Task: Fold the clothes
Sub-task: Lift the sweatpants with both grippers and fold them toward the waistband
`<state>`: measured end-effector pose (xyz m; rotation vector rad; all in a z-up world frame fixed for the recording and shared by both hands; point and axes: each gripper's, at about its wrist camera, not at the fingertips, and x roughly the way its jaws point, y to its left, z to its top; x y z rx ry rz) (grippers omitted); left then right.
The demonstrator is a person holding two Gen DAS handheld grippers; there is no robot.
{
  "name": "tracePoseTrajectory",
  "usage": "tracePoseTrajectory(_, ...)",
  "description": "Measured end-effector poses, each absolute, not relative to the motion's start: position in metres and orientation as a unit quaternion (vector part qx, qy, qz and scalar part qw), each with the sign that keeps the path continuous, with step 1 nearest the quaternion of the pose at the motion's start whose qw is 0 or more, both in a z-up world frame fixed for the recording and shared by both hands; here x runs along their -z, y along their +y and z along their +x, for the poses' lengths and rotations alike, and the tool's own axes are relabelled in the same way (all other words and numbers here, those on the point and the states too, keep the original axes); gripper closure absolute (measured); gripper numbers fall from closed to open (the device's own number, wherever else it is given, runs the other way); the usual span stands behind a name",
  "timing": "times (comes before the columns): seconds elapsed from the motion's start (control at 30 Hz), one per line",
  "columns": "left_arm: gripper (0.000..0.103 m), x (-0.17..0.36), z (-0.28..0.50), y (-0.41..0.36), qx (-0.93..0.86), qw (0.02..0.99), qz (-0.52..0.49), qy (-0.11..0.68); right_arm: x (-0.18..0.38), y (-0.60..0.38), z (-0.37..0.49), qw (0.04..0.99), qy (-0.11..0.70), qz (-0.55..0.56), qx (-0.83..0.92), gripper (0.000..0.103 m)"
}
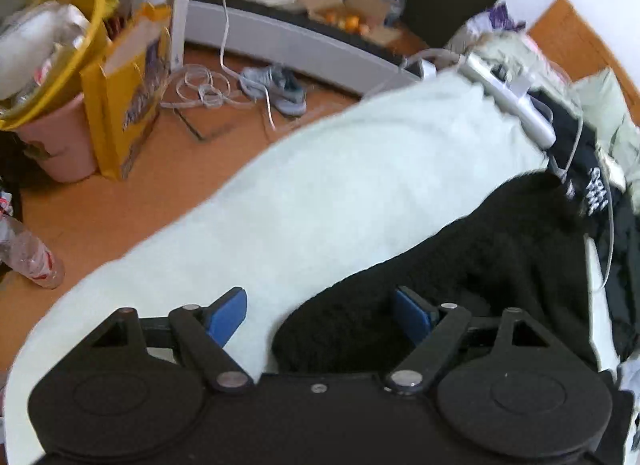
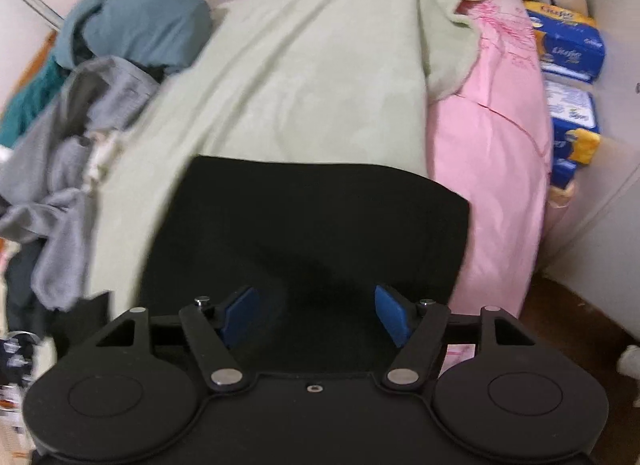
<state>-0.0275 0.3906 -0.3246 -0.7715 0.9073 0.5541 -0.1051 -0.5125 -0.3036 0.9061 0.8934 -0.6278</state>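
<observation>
- Black fleece fabric, the black garment (image 1: 460, 277), is spread on the bed, over a pale green blanket (image 1: 340, 185); in the right wrist view it is seen as a flat dark panel (image 2: 312, 225) on the same blanket (image 2: 300, 77).
- The left claw (image 1: 320, 315) is held wide apart and released; its right pad rests at the garment's edge, while its left pad is over bare blanket.
- The right claw (image 2: 318, 315) is likewise spread and released, with both blue pads over the black cloth and nothing pinched between them.
- To the right of the garment, one pink quilt (image 2: 496, 137) is bunched against the blanket.
- To the left, a heap of clothes is seen: one grey piece (image 2: 60, 169) and one teal piece (image 2: 140, 29).
- Beyond the quilt, several blue and yellow packs (image 2: 572, 49) are stacked by the wall; an exact count cannot be told.
- One silver bar-shaped device (image 1: 508, 97) is laid across the far end of the bed.
- On the floor, one yellow bag (image 1: 128, 93), one pink bin (image 1: 60, 141) topped by one yellow basin (image 1: 80, 29), a pair of grey shoes (image 1: 276, 89) and one plastic bottle (image 1: 28, 253) are seen.
</observation>
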Motion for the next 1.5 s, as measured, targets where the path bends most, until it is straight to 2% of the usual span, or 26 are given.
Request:
tracePoseTrajectory(0.03, 0.048, 0.326, -0.027, 0.390, -0.250, 0.796, -0.360, 0.417, 0.306, -0.513, -0.105, 0.759, 0.408, 0.418, 0.288, 0.031)
tracePoseTrajectory(0.07, 0.057, 0.327, -0.026, 0.389, -0.239, 0.801, -0.362, 0.413, 0.307, -0.514, -0.107, 0.760, 0.405, 0.421, 0.286, 0.031)
tracePoseTrajectory(0.27, 0.075, 0.318, -0.033, 0.388, -0.261, 0.792, -0.378, 0.403, 0.309, -0.523, -0.110, 0.757, 0.391, 0.445, 0.277, 0.032)
tracePoseTrajectory(0.33, 0.078, 0.304, -0.038, 0.390, -0.279, 0.794, -0.363, 0.400, 0.307, -0.526, -0.108, 0.759, 0.384, 0.445, 0.280, 0.034)
tracePoseTrajectory(0.37, 0.083, 0.298, -0.039, 0.389, -0.280, 0.798, -0.351, 0.402, 0.305, -0.527, -0.107, 0.762, 0.384, 0.440, 0.282, 0.035)
tracePoseTrajectory(0.47, 0.086, 0.276, -0.043, 0.386, -0.291, 0.808, -0.311, 0.408, 0.304, -0.533, -0.108, 0.761, 0.407, 0.408, 0.299, 0.036)
tracePoseTrajectory(0.63, 0.087, 0.245, -0.069, 0.381, -0.327, 0.810, -0.262, 0.410, 0.301, -0.557, -0.146, 0.745, 0.392, 0.420, 0.339, 0.034)
tracePoseTrajectory(0.73, 0.087, 0.255, -0.078, 0.379, -0.345, 0.799, -0.243, 0.427, 0.309, -0.568, -0.162, 0.734, 0.389, 0.437, 0.346, 0.030)
tracePoseTrajectory(0.83, 0.087, 0.288, -0.077, 0.371, -0.362, 0.782, -0.228, 0.453, 0.321, -0.574, -0.167, 0.729, 0.372, 0.471, 0.330, 0.029)
tracePoseTrajectory(0.97, 0.085, 0.300, -0.081, 0.361, -0.386, 0.773, -0.245, 0.440, 0.342, -0.579, -0.161, 0.722, 0.370, 0.499, 0.304, 0.029)
tracePoseTrajectory(1.0, 0.084, 0.299, -0.083, 0.361, -0.388, 0.771, -0.248, 0.439, 0.344, -0.578, -0.157, 0.722, 0.377, 0.496, 0.299, 0.031)
tracePoseTrajectory(1.07, 0.084, 0.295, -0.087, 0.362, -0.389, 0.770, -0.252, 0.439, 0.347, -0.577, -0.151, 0.724, 0.383, 0.494, 0.290, 0.058)
tracePoseTrajectory(1.1, 0.083, 0.292, -0.087, 0.362, -0.388, 0.769, -0.254, 0.439, 0.345, -0.576, -0.149, 0.728, 0.381, 0.490, 0.291, 0.074)
tracePoseTrajectory(1.2, 0.083, 0.286, -0.088, 0.361, -0.388, 0.768, -0.253, 0.441, 0.331, -0.575, -0.143, 0.742, 0.380, 0.470, 0.291, 0.094)
tracePoseTrajectory(1.5, 0.084, 0.281, -0.088, 0.345, -0.387, 0.757, -0.225, 0.476, 0.269, -0.599, -0.093, 0.782, 0.424, 0.356, 0.286, 0.098)
